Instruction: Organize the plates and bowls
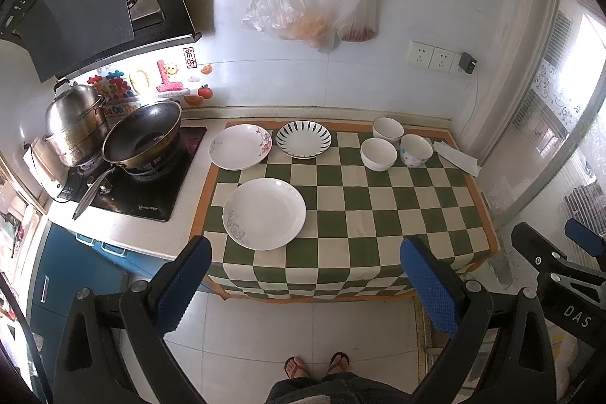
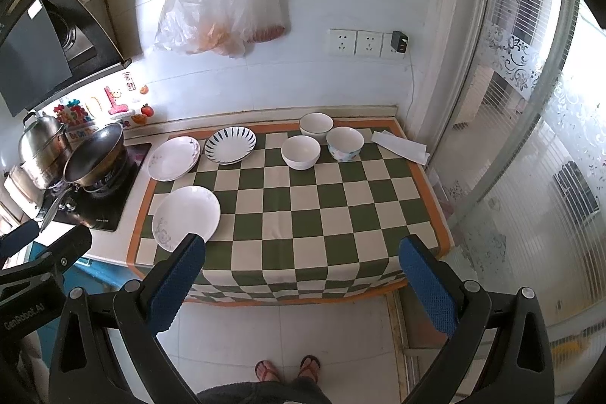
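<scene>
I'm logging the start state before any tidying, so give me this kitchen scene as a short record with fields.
surface: checkered cloth on the counter
plates: three, all apart: grey-flower plate nearest, pink-flower plate, striped plate
bowls: three, clustered at far right: plain bowl, dark-rimmed bowl, patterned bowl
left gripper: open, holding nothing
right gripper: open, holding nothing
stove: wok, steel pot

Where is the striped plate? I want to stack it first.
The striped plate sits at the back of the checkered cloth, between the floral plate on its left and the three bowls on its right.
</scene>
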A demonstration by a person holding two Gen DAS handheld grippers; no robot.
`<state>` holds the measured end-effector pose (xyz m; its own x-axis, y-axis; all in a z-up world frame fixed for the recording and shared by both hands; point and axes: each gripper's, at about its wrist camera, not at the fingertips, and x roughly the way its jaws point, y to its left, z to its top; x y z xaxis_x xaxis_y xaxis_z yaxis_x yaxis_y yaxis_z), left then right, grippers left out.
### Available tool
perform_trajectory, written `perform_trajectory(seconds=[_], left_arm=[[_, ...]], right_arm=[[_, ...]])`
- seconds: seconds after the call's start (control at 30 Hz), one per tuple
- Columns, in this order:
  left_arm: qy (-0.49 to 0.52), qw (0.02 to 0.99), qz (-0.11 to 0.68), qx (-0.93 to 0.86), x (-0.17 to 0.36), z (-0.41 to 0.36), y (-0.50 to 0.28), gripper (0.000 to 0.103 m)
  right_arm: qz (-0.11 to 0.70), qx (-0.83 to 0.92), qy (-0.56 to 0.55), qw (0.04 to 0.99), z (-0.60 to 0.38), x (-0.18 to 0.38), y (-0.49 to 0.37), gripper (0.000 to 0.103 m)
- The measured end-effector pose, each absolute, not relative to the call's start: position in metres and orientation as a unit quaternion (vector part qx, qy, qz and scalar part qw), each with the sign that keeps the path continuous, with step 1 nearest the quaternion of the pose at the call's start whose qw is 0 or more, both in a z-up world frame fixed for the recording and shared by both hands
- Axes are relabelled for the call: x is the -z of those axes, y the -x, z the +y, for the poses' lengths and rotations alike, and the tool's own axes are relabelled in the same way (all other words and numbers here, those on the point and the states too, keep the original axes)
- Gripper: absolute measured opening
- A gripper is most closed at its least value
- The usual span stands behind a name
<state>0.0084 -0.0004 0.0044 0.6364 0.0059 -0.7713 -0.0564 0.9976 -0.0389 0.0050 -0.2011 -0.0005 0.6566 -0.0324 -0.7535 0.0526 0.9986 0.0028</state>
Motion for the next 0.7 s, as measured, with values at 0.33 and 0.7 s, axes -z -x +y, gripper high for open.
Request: perform_trajectory(seconds=[0.33,0.7], left_arm=[[0.029,0.904,0.425,-0.019,-0.0037,-0.0002,-0.0086,0.102],[0.031,0.905,0.425,-0.019,-0.0024,0.0047,-0.0092,0.102]], right_arm=[[0.413,0.020,-0.008,0.910,-0.1962,-0.0006,-0.0051,0.103],[0.414,0.017,-0.007,0.910,-0.1906,-0.0031,-0.0041,0.103]])
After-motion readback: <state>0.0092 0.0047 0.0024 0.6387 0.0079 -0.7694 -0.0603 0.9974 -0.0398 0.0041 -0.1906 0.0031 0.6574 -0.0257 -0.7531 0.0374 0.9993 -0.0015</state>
